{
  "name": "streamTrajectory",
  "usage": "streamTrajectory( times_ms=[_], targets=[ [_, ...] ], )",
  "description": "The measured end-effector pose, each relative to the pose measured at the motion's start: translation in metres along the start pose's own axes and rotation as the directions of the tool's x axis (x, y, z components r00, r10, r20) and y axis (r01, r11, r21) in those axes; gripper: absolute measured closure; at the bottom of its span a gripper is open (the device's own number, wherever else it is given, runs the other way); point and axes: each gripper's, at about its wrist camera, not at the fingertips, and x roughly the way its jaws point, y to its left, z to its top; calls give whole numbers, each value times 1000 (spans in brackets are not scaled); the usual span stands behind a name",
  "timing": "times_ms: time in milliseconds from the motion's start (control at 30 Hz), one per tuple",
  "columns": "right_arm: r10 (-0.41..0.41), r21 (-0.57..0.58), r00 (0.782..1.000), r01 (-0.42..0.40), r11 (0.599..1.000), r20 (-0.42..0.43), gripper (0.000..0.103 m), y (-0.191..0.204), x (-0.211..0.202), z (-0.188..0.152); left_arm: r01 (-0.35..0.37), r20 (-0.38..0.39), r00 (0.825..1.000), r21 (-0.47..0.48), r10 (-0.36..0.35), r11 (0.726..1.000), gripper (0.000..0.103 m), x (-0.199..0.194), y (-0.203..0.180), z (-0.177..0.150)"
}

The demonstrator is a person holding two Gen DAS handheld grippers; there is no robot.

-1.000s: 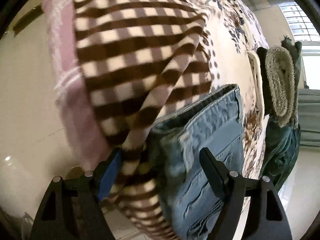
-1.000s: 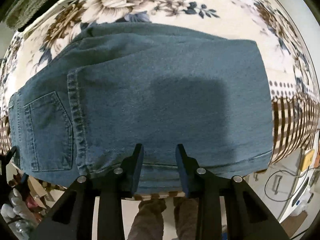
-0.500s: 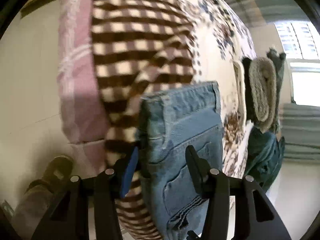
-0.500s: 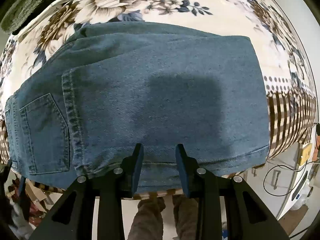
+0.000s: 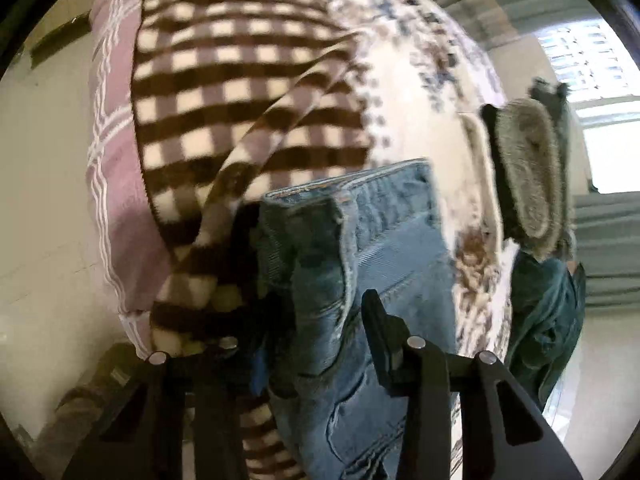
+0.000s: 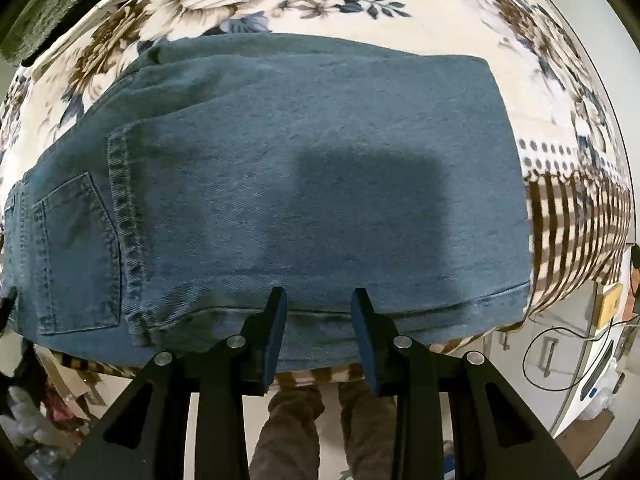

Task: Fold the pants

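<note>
Blue jeans point(image 6: 280, 184) lie folded on a floral blanket point(image 6: 280, 0), back pocket at the left, hems at the right. My right gripper point(image 6: 318, 312) is open and empty, its fingertips at the near edge of the jeans. In the left wrist view my left gripper point(image 5: 316, 308) straddles the waistband end of the jeans point(image 5: 360, 240), the denim bunched between its fingers. The left finger is mostly hidden behind the cloth, so contact is unclear.
The blanket's brown checked border point(image 5: 224, 92) hangs over the bed edge above a pink sheet point(image 5: 116, 184). A dark green fleece-lined garment point(image 5: 532, 176) lies at the far side. The person's legs point(image 6: 320, 420) stand below. A white appliance with cables point(image 6: 592, 356) is at the right.
My left gripper has narrowed around the waistband end, which now bunches up between the fingers. My right gripper has barely moved; the jeans sit slightly lower in its view.
</note>
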Motion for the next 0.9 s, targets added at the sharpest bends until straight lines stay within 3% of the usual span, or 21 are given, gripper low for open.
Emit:
streamTrajectory(
  times_ms=[100,200,267,333,400,467,633,800,900],
  targets=[
    [10,10,1000,-10,1000,-10,67,-8,1,-2,22,11,1000,34,-22,999,66,2,-3,-1],
    [20,15,1000,-20,1000,-9,67,-12,0,1,-13,-23,1000,-47,12,999,62,28,17,9],
    [24,12,1000,-24,1000,-3,67,-13,-1,4,2,-47,999,-115,-7,993,59,45,33,16],
    [25,7,1000,-25,1000,3,67,-18,-4,6,10,-32,999,-123,-14,992,60,44,30,16],
    [27,8,1000,-27,1000,5,67,-28,-4,10,3,14,1000,-63,-2,998,74,34,18,10],
    [36,16,999,-36,999,8,67,-38,-3,12,10,65,998,6,-11,1000,81,18,6,1],
    [75,36,997,-75,997,14,67,-63,-3,15,47,136,988,184,-72,982,86,-24,-39,-24],
    [114,73,993,-115,991,17,67,-114,-5,15,83,145,979,354,-142,932,88,-55,-94,-66],
    [118,95,992,-121,988,42,67,-150,-13,14,112,117,976,456,-185,883,89,-64,-132,-104]
  ],
)
